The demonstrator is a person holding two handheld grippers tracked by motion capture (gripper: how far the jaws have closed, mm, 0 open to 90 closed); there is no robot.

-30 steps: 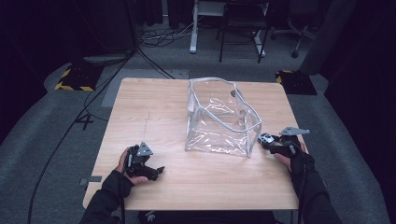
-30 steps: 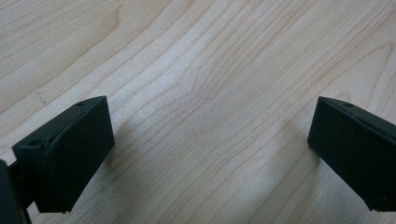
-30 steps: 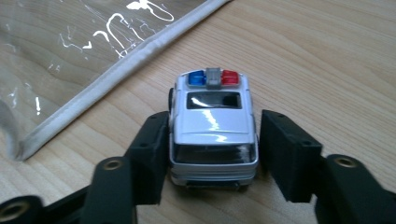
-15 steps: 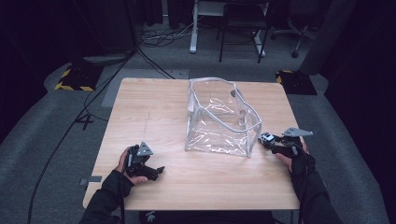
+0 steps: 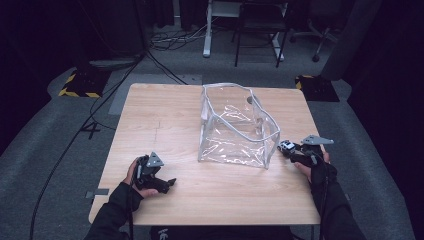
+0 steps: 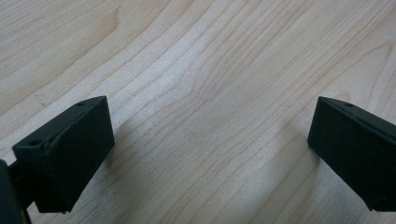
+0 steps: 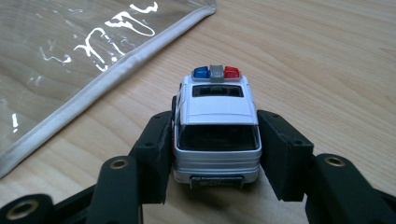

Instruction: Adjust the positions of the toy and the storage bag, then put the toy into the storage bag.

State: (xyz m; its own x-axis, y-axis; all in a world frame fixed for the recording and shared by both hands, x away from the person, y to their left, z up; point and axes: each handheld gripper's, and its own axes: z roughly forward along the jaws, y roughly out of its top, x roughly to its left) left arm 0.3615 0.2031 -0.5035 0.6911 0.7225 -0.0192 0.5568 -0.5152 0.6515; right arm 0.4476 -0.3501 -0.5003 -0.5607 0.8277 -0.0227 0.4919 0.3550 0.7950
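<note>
Toy police car (image 7: 217, 125) | seated on table (image 5: 165, 125), just beside clear bag (image 5: 235, 125) | clamped by its sides in right hand-held gripper (image 7: 217, 144) | left hand-held gripper (image 6: 205, 154) held apart over bare wood | advice: car is best lifted level, carried above the bag's rim, grip kept square on the doors

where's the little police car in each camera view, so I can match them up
High view: the toy police car is at the table's right edge, held in the right tool, just right of the clear bag.
Right gripper view: the car sits centre frame, pinched between the two black jaws, its light bar pointing away.
Left gripper view: bare wooden table between open jaws, no car.
Shared landmark: the bag's white-trimmed edge.
</note>
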